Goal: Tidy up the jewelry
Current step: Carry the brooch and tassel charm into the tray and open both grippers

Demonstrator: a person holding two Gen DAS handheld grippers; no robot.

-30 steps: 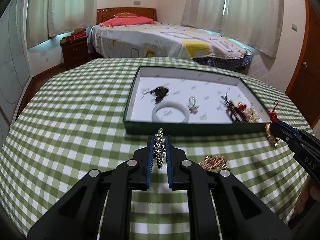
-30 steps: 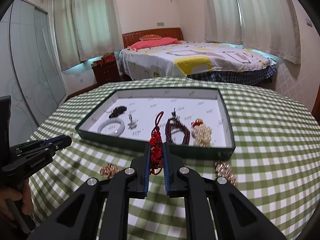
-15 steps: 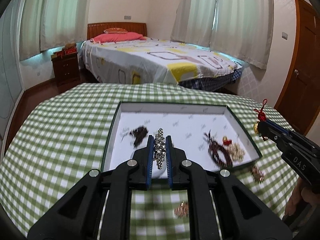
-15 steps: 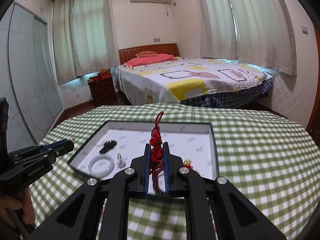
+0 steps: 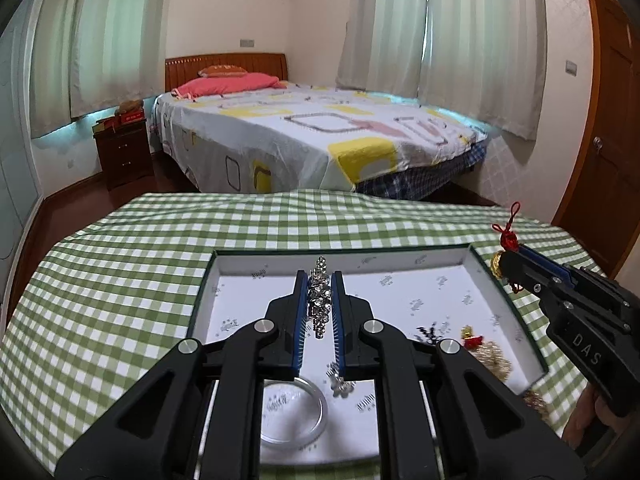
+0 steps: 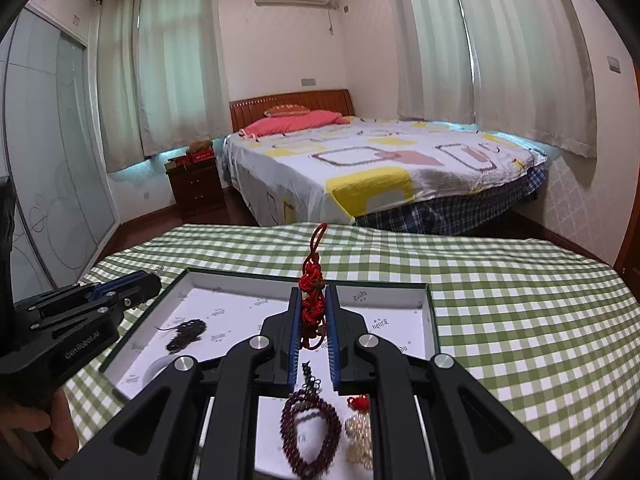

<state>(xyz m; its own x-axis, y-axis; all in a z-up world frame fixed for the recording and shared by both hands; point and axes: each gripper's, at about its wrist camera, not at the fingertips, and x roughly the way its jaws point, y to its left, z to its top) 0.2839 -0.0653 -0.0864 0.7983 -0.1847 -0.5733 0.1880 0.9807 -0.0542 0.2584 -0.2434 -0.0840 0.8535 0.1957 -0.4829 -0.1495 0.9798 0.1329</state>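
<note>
My left gripper (image 5: 320, 280) is shut on a silver rhinestone piece (image 5: 319, 300) and hangs over the white-lined green tray (image 5: 404, 251). My right gripper (image 6: 314, 294) is shut on a red knotted cord charm (image 6: 313, 300), also above the tray (image 6: 434, 316); from the left wrist it shows at the right (image 5: 505, 260) with the charm (image 5: 509, 238) sticking up. In the tray lie a white bangle (image 5: 294, 414), a small silver ring (image 5: 340, 386), a dark beaded bracelet (image 6: 310, 428), a pale gold bead cluster (image 6: 360, 436) and a dark brown piece (image 6: 186, 334).
The tray sits on a round table with a green checked cloth (image 5: 120, 280). A gold piece (image 5: 534, 400) lies on the cloth past the tray's right edge. A person's hand (image 6: 48, 424) holds the left gripper's handle (image 6: 76, 320). A bed (image 5: 320, 140) and a nightstand (image 5: 124, 148) stand beyond the table.
Both grippers have moved forward and a little up, from the table's near edge to over the tray, each still holding its piece. The gold pieces on the cloth have dropped behind.
</note>
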